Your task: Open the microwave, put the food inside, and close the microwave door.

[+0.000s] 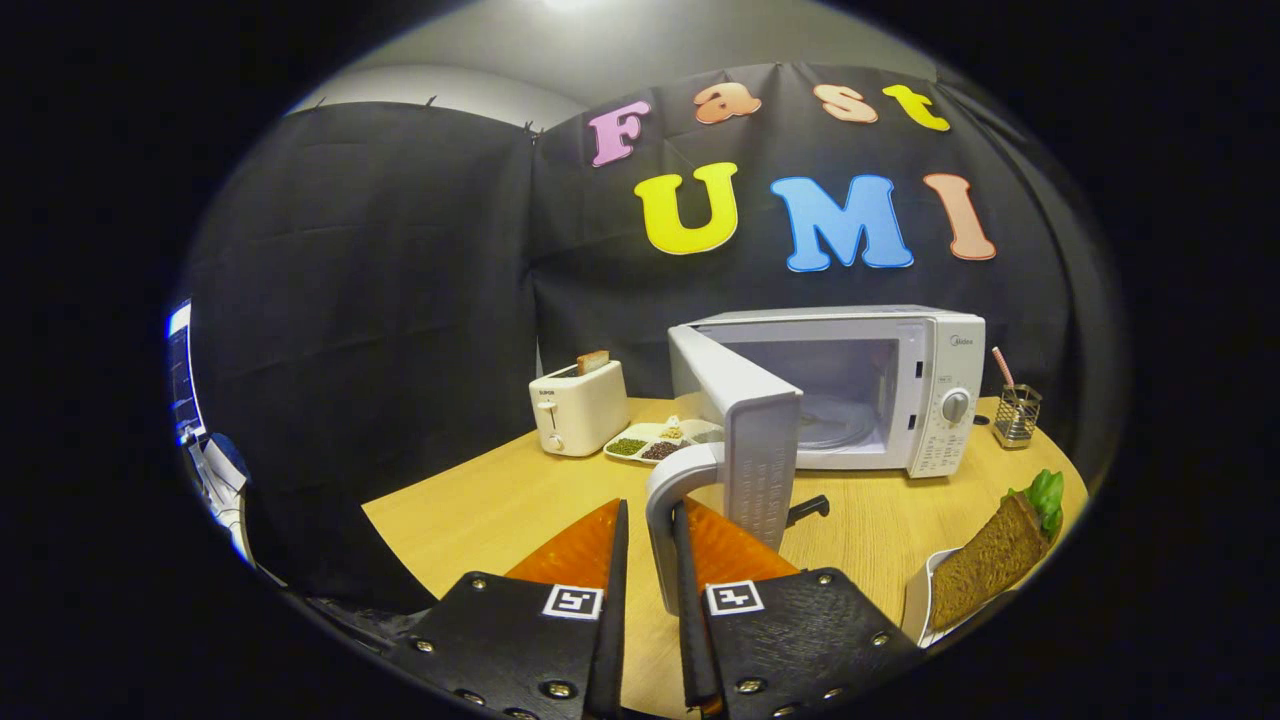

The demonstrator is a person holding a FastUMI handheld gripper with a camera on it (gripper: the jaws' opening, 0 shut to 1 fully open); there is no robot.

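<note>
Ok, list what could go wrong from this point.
1. The gripper has the door handle between its fingers; if they are slow to let go, the open door could drag the microwave across the table.
2. The sandwich on its plate sits beside the door, so the reach for it could clip the door.

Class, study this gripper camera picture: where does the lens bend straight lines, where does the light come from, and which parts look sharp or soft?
Gripper view: fisheye bending curves the table edge; a bright glow sits overhead above the booth wall; the microwave and its open door look sharp, as does the toaster; the tool looms large, its fingers around the door handle; the sandwich is stretched.
</note>
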